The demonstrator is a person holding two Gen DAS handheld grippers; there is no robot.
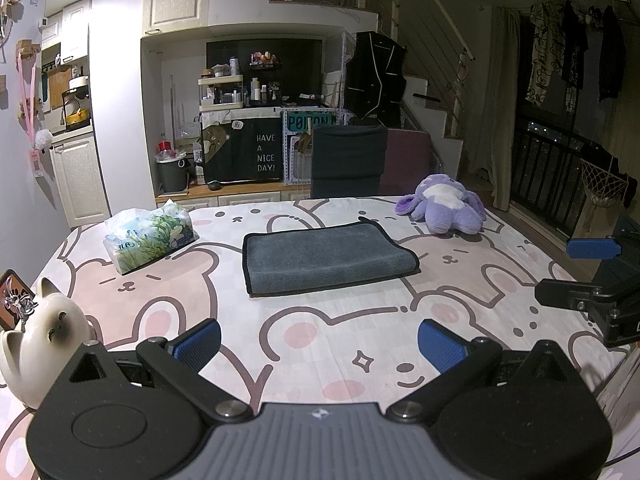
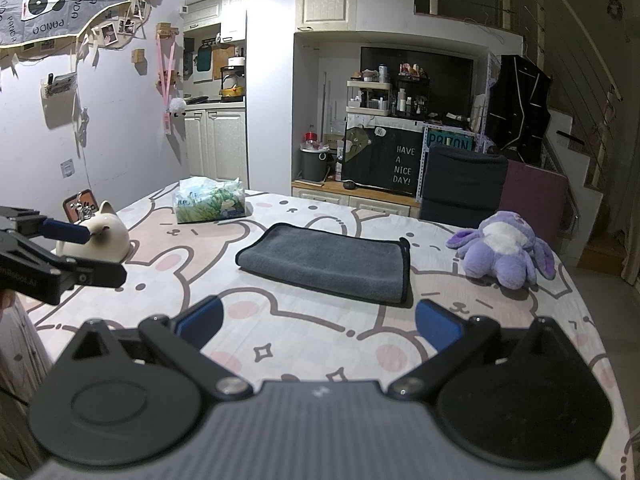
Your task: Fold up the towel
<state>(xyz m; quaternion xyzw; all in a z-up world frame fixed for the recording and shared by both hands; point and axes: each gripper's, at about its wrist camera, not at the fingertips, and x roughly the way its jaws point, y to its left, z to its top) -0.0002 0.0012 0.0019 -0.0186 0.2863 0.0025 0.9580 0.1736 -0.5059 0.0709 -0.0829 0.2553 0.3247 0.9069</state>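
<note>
A grey towel with black edging (image 1: 326, 258) lies folded flat in the middle of the table; it also shows in the right wrist view (image 2: 326, 262). My left gripper (image 1: 320, 344) is open and empty, held above the table's near edge, well short of the towel. My right gripper (image 2: 318, 326) is open and empty, also short of the towel. The right gripper shows at the right edge of the left wrist view (image 1: 588, 272). The left gripper shows at the left edge of the right wrist view (image 2: 86, 254).
The table wears a pink bear-print cloth (image 1: 360, 344). A tissue pack (image 1: 150, 238) lies left of the towel, a purple plush toy (image 1: 444, 204) at the far right, a white cat figurine (image 1: 44, 340) at the near left. A dark chair (image 1: 348, 162) stands behind the table.
</note>
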